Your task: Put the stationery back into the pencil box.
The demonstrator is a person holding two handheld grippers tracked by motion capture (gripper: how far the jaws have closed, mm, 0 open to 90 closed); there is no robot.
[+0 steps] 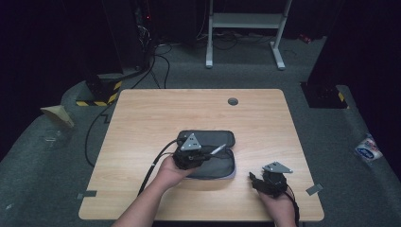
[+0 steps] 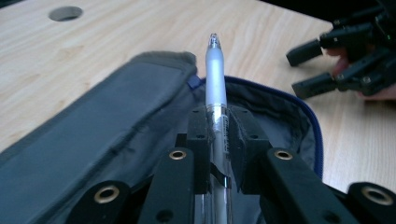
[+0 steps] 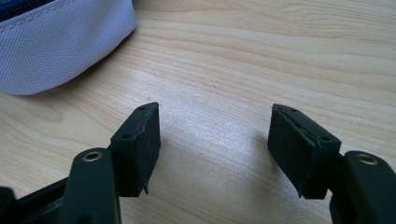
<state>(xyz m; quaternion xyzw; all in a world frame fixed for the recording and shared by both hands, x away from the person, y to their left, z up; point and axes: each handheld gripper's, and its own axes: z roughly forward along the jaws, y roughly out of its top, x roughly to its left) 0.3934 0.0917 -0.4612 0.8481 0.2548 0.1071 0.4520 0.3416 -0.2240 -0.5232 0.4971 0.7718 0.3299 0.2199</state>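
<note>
Over the open pouch (image 2: 116, 121), left gripper (image 2: 217, 135) clamps a pen (image 2: 215, 70)

A grey pencil case (image 1: 208, 156) lies on the wooden table (image 1: 142, 123).

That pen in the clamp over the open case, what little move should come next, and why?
Probably lower the pen a little further into the open pencil case before letting go. The left gripper is shut on its barrel, tip pointing over the opening, not yet inside. The right gripper waits open above bare table.
</note>
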